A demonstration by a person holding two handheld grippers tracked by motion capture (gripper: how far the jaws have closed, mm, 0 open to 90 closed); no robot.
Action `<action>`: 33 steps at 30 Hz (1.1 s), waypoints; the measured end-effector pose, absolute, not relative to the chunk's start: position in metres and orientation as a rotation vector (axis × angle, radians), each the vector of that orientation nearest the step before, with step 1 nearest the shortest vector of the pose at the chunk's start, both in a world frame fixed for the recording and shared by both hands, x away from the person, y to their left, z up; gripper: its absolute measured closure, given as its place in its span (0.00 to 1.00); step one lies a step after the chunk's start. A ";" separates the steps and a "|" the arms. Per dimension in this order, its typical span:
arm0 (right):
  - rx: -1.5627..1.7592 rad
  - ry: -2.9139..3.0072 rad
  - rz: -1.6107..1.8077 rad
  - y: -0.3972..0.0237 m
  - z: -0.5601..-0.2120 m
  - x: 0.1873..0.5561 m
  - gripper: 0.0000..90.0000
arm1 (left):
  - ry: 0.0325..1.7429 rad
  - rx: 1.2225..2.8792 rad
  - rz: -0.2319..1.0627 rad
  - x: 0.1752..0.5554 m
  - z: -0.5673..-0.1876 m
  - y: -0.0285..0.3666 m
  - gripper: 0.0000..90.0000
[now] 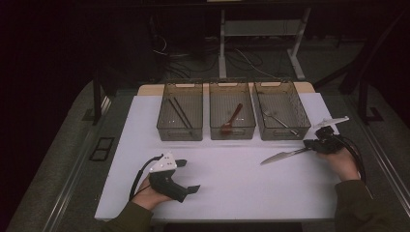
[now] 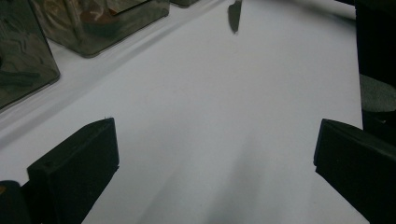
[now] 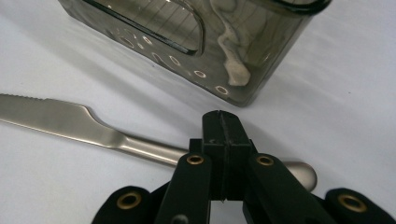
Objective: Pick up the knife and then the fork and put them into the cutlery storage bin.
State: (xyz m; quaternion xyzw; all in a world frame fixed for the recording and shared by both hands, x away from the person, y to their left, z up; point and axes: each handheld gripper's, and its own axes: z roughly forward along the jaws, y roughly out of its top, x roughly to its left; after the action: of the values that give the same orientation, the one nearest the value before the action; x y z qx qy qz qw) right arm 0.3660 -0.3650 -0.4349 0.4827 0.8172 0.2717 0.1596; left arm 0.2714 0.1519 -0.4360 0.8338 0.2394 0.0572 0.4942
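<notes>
Three clear bins are lined up on the white desk (image 1: 217,183): chopsticks (image 1: 180,113), a red spoon (image 1: 232,119) and a fork (image 1: 279,120) are held.

We see a white table sheet (image 1: 232,179) under everything, with a pale wooden edge showing behind the three smoky grey, see-through bins (image 1: 232,117), whose walls carry a fine grid pattern and, on the right bin (image 3: 187,42), a row of small ringed holes near the base. The knife (image 1: 283,155) is plain silver steel, the spoon (image 1: 231,121) in the middle bin is dark red, the sticks (image 1: 180,113) in the left bin are black, and the fork (image 1: 278,118) in the right bin is silver. Both the left gripper (image 1: 186,176) and the right gripper (image 3: 223,140) are matt black with light grey top plates, the right one dotted with brass-coloured rivets, and our sleeves (image 1: 355,203) are olive green.
</notes>
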 end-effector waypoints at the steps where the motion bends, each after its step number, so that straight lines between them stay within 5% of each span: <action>1: 1.379 2.337 0.768 -0.365 -0.435 0.367 1.00 | 0.580 2.022 0.138 0.271 -0.436 0.152 0.00; 33: 1.312 2.470 0.687 -0.364 -0.435 0.357 1.00 | 0.575 2.024 0.135 0.270 -0.436 0.151 0.00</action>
State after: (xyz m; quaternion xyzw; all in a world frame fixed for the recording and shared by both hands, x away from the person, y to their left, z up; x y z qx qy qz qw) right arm 0.3568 -0.3645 -0.4349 0.4516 0.8504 0.2364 0.1305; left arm 0.2705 0.1512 -0.4360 0.8348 0.2370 0.0556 0.4938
